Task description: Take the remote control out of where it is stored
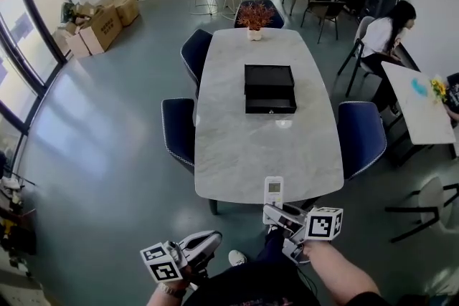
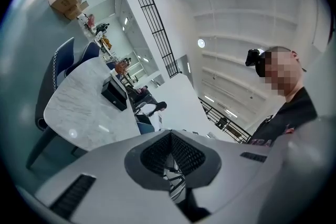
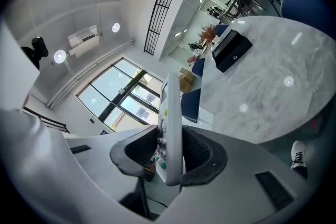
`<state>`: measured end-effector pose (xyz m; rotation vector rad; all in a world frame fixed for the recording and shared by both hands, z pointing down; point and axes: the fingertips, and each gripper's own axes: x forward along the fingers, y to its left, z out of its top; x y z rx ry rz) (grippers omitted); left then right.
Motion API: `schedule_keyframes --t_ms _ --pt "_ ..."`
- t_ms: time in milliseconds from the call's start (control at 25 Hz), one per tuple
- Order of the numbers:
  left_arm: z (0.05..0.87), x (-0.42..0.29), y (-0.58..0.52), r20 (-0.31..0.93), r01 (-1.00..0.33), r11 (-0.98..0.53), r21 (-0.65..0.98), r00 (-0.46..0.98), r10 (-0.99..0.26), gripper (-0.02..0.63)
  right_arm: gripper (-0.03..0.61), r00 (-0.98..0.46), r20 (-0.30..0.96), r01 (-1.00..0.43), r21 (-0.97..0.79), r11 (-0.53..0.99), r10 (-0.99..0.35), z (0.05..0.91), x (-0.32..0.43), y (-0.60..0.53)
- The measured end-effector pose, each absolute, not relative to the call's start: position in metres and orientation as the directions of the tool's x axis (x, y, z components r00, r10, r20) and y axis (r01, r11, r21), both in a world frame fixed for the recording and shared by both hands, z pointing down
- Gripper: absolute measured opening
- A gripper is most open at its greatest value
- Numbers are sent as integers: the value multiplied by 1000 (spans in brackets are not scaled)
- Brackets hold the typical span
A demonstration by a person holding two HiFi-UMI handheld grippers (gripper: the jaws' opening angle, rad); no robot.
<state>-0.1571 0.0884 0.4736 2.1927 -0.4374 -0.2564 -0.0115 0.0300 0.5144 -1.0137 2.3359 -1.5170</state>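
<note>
A white remote control (image 1: 273,191) stands upright between the jaws of my right gripper (image 1: 276,211), just off the near edge of the marble table (image 1: 237,154). In the right gripper view the remote control (image 3: 171,128) shows edge-on with coloured buttons, and both pads press on it. The black storage box (image 1: 269,88) sits at the middle of the table, far from both grippers. My left gripper (image 1: 208,240) hangs low at the left, away from the table. In the left gripper view its pads (image 2: 157,152) meet with nothing between them.
Dark blue chairs (image 1: 178,131) stand round the table, and a potted plant (image 1: 255,16) sits at its far end. Cardboard boxes (image 1: 100,25) lie by the left windows. A seated person (image 1: 387,32) and a white side table (image 1: 419,111) are at the right.
</note>
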Motion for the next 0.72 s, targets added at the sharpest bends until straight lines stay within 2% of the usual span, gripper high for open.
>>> schedule_keyframes --t_ms 200,480,720 --pt "475 -150 105 -34 -192 -572 798 932 -361 5 143 -761 189 -417 -875 244 -621 512 -23 78" --pt "479 -129 118 -32 -155 -579 800 954 -299 6 143 -771 97 -302 -926 227 -630 501 -31 121" --pt "479 -119 125 -28 -142 -571 808 960 -278 5 143 -767 73 -296 -922 251 -637 487 -27 135"
